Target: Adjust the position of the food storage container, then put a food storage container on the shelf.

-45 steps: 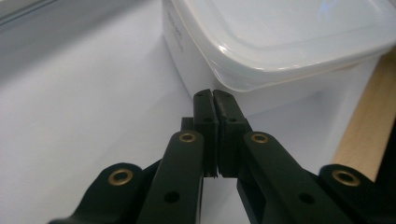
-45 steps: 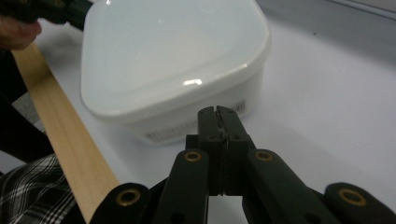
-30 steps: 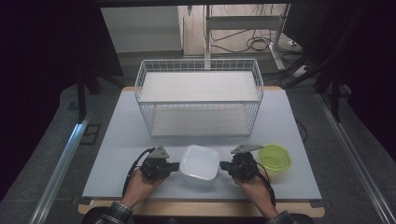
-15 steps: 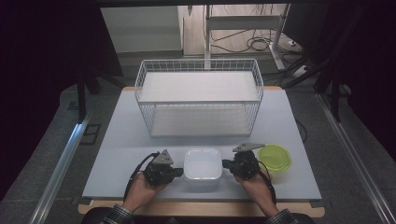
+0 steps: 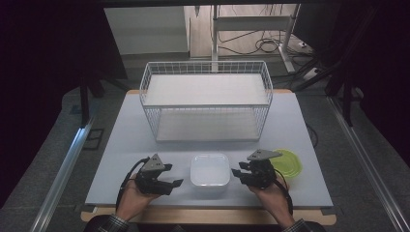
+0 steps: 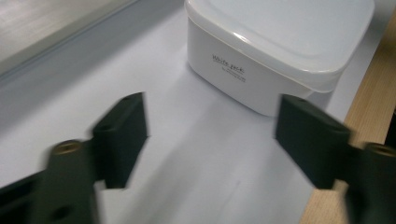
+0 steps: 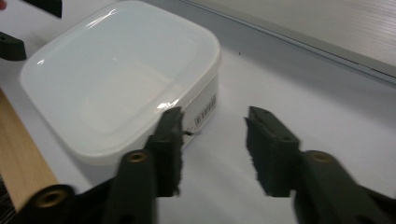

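Holding left gripper (image 5: 175, 184) low near the table's front edge in left hand (image 5: 131, 202), jaws pointing toward the middle, having just been opening wide, nothing between them. Holding right gripper (image 5: 235, 173) in right hand (image 5: 271, 197), jaws pointing inward toward the left one, having just been opening to a moderate gap, nothing clamped. Both forearms entering from the bottom in the high view.

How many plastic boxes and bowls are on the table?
2. The white lidded box sits near the front edge between the left gripper and right gripper. The green bowl sits just right of the right gripper. Nothing shows inside the wire basket.
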Available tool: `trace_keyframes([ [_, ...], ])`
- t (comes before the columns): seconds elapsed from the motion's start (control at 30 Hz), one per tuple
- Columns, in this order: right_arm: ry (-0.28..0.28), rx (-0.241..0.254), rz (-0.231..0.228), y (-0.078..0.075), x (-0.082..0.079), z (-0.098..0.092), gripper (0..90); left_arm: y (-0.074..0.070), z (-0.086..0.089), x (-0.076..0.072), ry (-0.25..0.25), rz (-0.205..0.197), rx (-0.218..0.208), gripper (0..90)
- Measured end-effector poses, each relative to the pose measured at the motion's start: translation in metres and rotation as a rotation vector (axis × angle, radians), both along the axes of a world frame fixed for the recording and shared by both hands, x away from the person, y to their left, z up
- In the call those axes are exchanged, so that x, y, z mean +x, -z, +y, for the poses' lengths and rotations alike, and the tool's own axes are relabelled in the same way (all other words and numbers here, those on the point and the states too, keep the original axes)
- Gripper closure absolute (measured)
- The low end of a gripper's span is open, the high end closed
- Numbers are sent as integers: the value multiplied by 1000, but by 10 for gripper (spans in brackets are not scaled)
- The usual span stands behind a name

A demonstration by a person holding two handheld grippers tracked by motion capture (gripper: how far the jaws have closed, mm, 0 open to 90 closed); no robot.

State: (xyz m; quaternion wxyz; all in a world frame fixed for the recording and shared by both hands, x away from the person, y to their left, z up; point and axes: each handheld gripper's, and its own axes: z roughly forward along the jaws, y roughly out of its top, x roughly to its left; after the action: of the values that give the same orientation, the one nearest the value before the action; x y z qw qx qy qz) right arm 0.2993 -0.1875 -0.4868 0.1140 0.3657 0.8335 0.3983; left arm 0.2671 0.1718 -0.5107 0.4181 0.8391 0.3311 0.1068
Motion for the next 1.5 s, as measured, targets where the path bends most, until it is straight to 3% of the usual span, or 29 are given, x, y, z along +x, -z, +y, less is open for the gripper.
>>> trace_keyframes([
  [0.13, -18, 12, 18, 0, -4, -6, 352, 2, 3, -3, -13, -1, 2, 77],
  [0.4, -32, 50, -1, 0, -4, -12, 185, 3, 3, -3, -18, -16, -31, 32],
  [0.67, -70, 36, -9, 2, -4, -7, 105, 6, -1, -2, 2, -18, -36, 17],
  [0.7, -89, 33, -29, 2, -4, -5, 82, 5, -2, -2, 4, -18, -38, 17],
  [0.8, -97, 32, -45, 2, -4, -2, 62, 1, -10, -3, 16, -13, -22, 22],
  [1.03, -110, 20, -70, -2, -3, 8, 20, -6, -21, -1, 17, 0, -27, 22],
  [1.13, -96, 26, -42, -2, -2, 11, 4, -11, -25, 2, 31, 9, -73, 14],
  [1.27, -92, -8, -9, 0, 0, 16, 11, -12, -31, 6, 33, 15, -61, 31],
  [1.5, -100, 13, 1, -5, 3, 22, 117, -10, -39, 13, 36, 28, -58, 91],
])
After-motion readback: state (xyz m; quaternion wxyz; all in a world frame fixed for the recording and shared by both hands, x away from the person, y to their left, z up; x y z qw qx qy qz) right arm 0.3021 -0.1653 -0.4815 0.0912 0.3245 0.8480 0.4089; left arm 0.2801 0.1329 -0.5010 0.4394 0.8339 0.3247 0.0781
